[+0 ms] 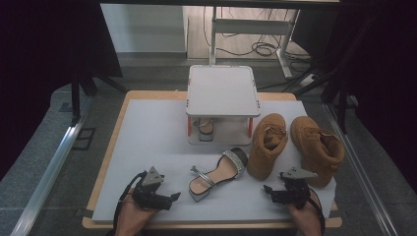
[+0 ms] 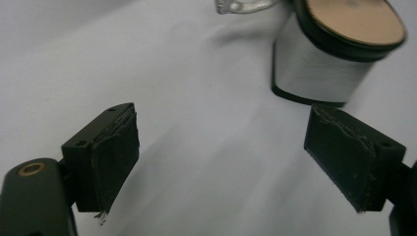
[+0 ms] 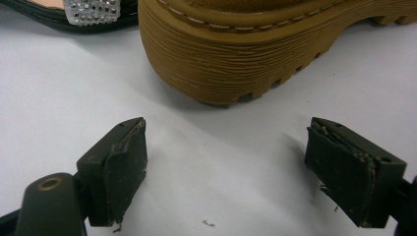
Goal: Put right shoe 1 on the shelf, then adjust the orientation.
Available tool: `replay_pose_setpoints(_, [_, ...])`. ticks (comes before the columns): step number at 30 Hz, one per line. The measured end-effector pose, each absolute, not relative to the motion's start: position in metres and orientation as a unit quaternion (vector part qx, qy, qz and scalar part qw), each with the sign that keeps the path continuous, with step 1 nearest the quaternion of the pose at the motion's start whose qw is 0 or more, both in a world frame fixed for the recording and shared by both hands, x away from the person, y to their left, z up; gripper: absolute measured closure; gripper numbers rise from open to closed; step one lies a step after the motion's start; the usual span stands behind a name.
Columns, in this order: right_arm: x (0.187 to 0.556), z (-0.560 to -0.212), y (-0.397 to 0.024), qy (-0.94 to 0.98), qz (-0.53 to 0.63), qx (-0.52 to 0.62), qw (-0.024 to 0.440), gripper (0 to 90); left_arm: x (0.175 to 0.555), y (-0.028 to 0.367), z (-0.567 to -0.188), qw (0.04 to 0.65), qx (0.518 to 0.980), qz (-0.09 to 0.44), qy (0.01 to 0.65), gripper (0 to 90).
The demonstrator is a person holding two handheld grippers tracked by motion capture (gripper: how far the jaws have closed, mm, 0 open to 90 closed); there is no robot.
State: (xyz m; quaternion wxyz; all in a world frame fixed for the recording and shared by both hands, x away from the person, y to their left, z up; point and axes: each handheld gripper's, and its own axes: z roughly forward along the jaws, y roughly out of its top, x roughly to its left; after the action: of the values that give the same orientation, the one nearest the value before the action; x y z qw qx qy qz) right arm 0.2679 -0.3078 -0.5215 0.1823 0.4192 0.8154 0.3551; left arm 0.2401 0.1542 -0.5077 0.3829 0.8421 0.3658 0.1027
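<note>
High view: left gripper (image 1: 173, 196) low over table, jaws wide, empty, silver-heeled black sandal (image 1: 216, 174) just ahead. Right gripper (image 1: 268, 189) likewise wide, empty, tan leather boot (image 1: 267, 144) ahead; boot top cropped in right gripper view.

1. From the high view we see a dim room: the white mat on the desk (image 1: 147, 147) is the brightest area, and the surroundings fall to near black on both sides.
2. We find that view soft and grainy, with fine detail lost.
3. In the left gripper view, the sandal heel (image 2: 314, 73) is smeared and out of focus.
4. In the right gripper view, the boot sole (image 3: 255, 59) is fairly sharp and casts a soft shadow towards us.
</note>
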Motion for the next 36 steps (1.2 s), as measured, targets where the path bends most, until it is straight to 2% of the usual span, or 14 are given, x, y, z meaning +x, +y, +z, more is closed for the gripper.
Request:
replay_pose_setpoints(17, [0.268, -0.522, -0.308, 0.815, 0.355, 0.419, 0.183, 15.9, 0.236, 0.123, -0.501, 0.394, 0.864, 0.081, 0.304, 12.8])
replay_pose_setpoints(36, [0.268, -0.522, -0.308, 0.815, 0.355, 0.419, 0.183, 15.9, 0.250, 0.093, -0.507, 0.397, 0.870, 0.066, 0.284, 14.7])
